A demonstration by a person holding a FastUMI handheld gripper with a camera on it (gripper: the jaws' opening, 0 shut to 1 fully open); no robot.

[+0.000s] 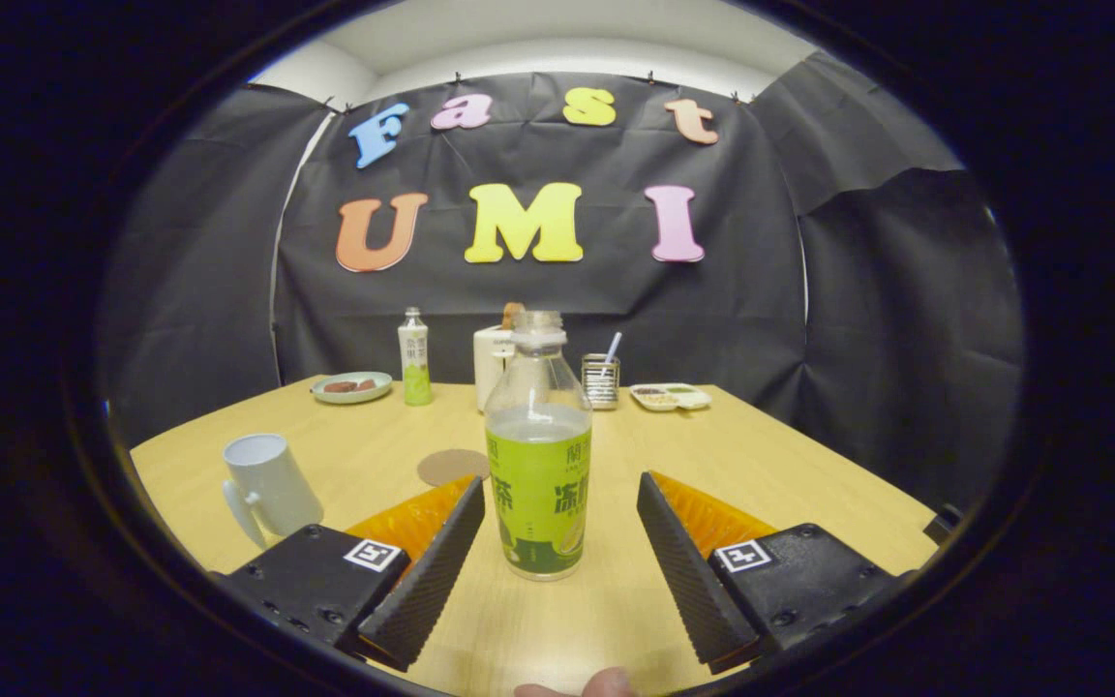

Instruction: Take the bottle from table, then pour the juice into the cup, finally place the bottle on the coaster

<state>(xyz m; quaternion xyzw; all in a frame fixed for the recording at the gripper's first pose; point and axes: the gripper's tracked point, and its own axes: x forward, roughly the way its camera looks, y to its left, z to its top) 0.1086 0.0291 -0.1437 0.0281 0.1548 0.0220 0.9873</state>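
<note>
Your gripper (560, 508) fingers are spread, clear of the clear green-labelled plastic bottle (538, 455) at frame centre; it stands upright, uncapped mouth upward, long axis vertical.

— Evenly lit from above, fairly bright; soft glare on the wooden table (712, 455), only faint shadows.
— Strongly bowed by the fisheye, straight lines bent toward the rim. Sharp around the bottle (538, 455); slightly soft farther back, darkening at the margins.
</note>
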